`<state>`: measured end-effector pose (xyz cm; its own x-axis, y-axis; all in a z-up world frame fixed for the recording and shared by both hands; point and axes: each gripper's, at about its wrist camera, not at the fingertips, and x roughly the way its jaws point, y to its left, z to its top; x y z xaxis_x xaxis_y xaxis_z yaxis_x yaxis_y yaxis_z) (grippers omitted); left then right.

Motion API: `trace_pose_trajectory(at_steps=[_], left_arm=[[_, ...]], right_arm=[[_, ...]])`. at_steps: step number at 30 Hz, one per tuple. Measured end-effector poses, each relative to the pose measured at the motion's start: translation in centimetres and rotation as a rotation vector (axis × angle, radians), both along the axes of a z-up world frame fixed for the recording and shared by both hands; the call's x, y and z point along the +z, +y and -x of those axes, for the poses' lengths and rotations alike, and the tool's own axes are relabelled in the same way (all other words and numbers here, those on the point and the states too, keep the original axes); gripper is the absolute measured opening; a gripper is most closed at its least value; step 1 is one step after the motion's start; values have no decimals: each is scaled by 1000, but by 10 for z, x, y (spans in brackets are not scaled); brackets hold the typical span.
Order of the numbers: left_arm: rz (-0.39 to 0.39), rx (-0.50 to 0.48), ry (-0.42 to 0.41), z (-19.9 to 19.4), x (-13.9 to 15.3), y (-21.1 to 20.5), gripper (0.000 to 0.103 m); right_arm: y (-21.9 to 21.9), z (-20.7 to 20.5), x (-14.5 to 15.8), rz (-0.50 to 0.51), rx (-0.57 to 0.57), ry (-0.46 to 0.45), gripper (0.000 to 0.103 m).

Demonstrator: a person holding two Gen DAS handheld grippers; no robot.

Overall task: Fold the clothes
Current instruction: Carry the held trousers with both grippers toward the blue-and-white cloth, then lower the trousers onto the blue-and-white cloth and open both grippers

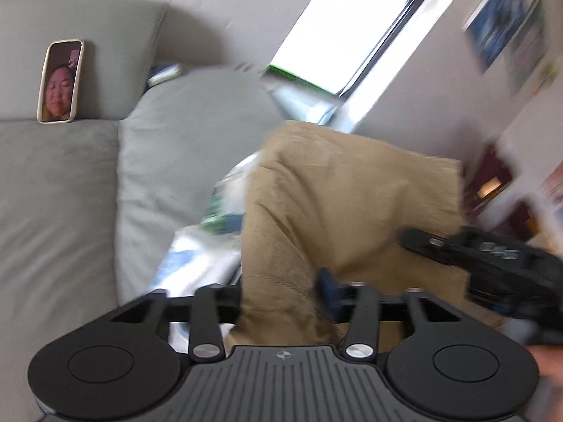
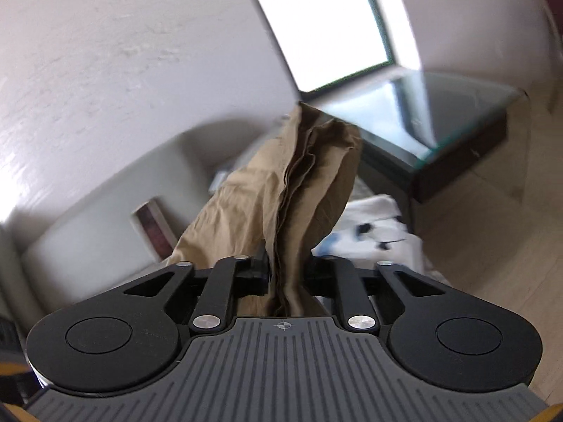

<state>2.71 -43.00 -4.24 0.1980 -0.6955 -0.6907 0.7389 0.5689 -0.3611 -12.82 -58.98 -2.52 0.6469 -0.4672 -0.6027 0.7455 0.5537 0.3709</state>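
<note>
**Tan garment held up off the sofa by both grippers**

Left wrist view: tan garment [image 1: 337, 211] hangs in the air in front of the camera, lifted above a grey sofa [image 1: 59, 193]. The cloth runs down between the jaws of the left gripper [image 1: 281, 302]; jaws partly spread, fabric bunched in the gap. Whether the pads press on it: cannot tell, the cloth covers them. The right gripper [image 1: 492, 263] enters from the right edge of this view, blurred, just beside the lower right side of the garment.

Right wrist view: the same garment [image 2: 299, 190] stands up from the right gripper [image 2: 285, 277] as a gathered, multi-layer fold. Jaws partly spread with the thick bundle filling the gap and both jaw faces against the cloth, so pinching the garment.

Surroundings: grey cushion [image 1: 183, 147] lies on the sofa seat beside its back cushion. A phone [image 1: 60, 81] in a pale case leans upright against the sofa back, screen lit. White patterned fabric [image 2: 380, 232] lies below the garment, near the front edge of the sofa. A dark glass-topped table [image 2: 454, 130] stands on the wooden floor beyond, under a bright window [image 2: 316, 24]. Both views show motion blur.
</note>
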Motion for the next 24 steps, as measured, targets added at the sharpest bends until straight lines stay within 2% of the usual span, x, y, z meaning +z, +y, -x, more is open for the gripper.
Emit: trace_pose_trajectory(at_steps=[1,2,3,5,6,7,8,9,10,11,12,14,16,17,19,20,22,24], left_arm=[[-55,36,-6,-4,-9,0,50],[-58,55,2,-6,-13,8,53],[-34,61,12,-6,-15,19,61],[4,72,-9,-3,-10,41,66],[23,67,-32,0,-8,47,65],[41,53,-60,5,-5,50,63],[60,38,-88,9,-3,52,57],[79,24,-116,14,0,55,46],[97,10,-144,19,2,57,40],[116,-5,-172,23,4,60,36],[107,-19,-179,25,1,57,32],[41,-48,-157,23,-18,40,24],[-26,-79,-132,19,-44,24,24],[-58,-98,-126,17,-52,19,25],[-90,-117,-123,15,-59,14,27],[-92,-114,-124,14,-56,15,27],[-93,-106,-134,14,-40,25,35],[-86,-94,-166,19,-20,43,55]], right_arm=[[-13,-6,-13,-63,-45,74,63],[-20,-2,-22,-98,-81,98,59],[-24,5,-29,-119,-111,96,59],[-18,27,-28,-46,-159,53,62],[-11,35,-23,7,-179,38,64],[-4,42,-18,60,-197,22,64],[2,42,-12,108,-164,7,62],[9,38,-7,154,-113,-7,59],[15,35,-2,200,-61,-21,51],[19,25,-1,219,-7,-12,48],[21,13,-1,228,48,6,47],[18,-12,-12,212,110,46,41],[7,-34,-31,206,108,135,40],[-1,-41,-42,195,94,196,32],[-14,-51,-71,142,97,271,25],[-20,-51,-79,127,95,276,24],[-22,-45,-71,116,89,250,26],[-3,-30,-46,110,86,184,38]])
